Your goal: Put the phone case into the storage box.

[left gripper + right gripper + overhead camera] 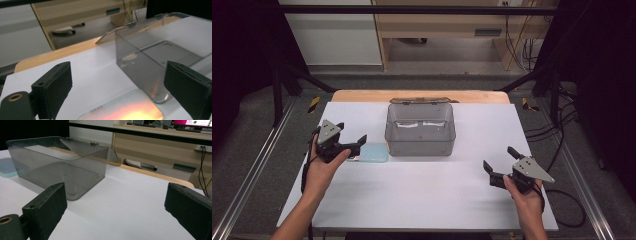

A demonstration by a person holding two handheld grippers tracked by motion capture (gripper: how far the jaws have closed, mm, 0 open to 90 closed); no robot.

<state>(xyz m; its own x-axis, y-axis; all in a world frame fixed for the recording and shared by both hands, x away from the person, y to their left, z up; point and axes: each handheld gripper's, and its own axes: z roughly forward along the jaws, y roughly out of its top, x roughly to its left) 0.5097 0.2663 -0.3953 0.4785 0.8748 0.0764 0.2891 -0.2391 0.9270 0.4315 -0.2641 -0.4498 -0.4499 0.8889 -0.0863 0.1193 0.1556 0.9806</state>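
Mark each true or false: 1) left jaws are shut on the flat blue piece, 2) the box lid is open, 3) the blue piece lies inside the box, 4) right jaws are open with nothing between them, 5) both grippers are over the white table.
1) False: the left gripper has open jaws; the flat blue piece lies on the table just below and ahead of them, not clamped.
2) True: the clear box has its lid folded back behind it.
3) False: it lies outside, beside the box's left wall.
4) True: the right gripper is open and holds nothing.
5) True: both are over the white table.
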